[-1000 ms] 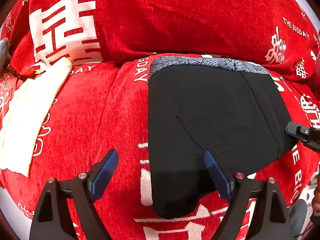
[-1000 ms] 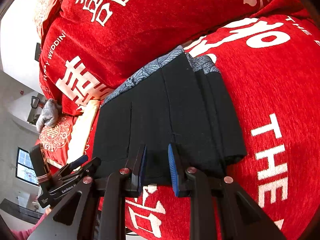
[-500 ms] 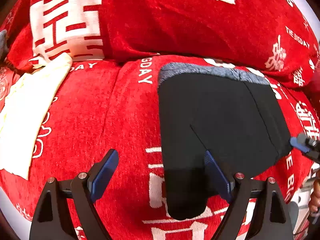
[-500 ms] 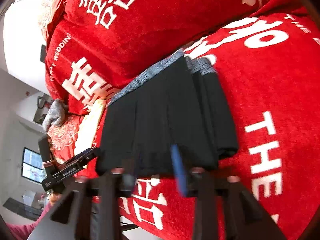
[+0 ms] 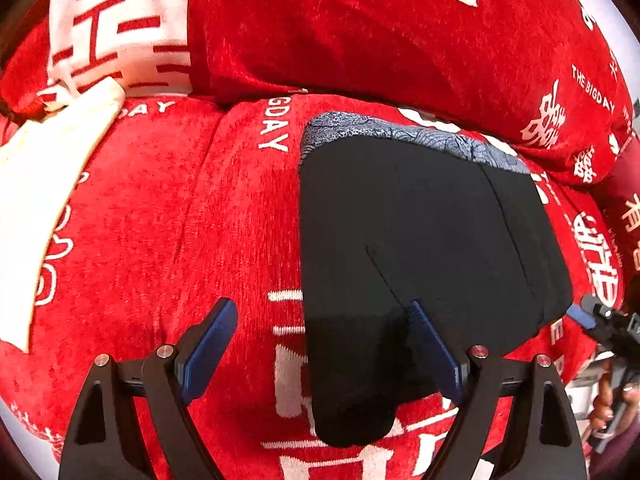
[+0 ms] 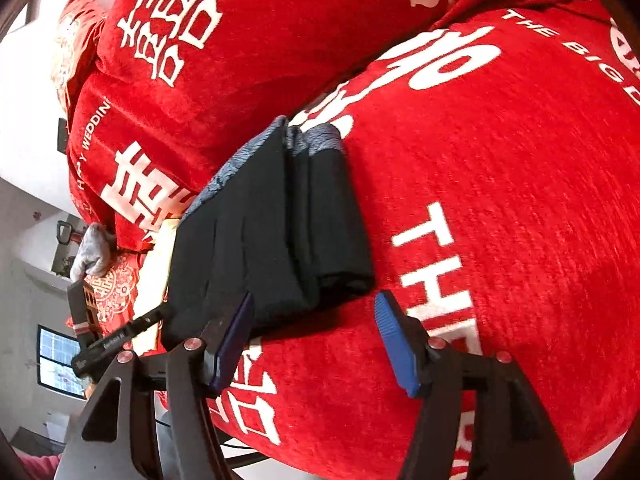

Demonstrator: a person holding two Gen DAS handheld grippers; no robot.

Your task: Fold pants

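Pants folded on red sofa, L gripper & R gripper jaws released, near front edge.

The pants are matt black cloth, smooth and fine-woven, with a grey-blue patterned fabric band along the far edge. Under them the sofa cover is red chenille-like cloth — fuzzy, ribbed, with white woven lettering. A cream cloth at left looks soft and matt. Each claw — left claw, right claw — has matt black plastic arms, ridged blue pads and small shiny metal rivets.
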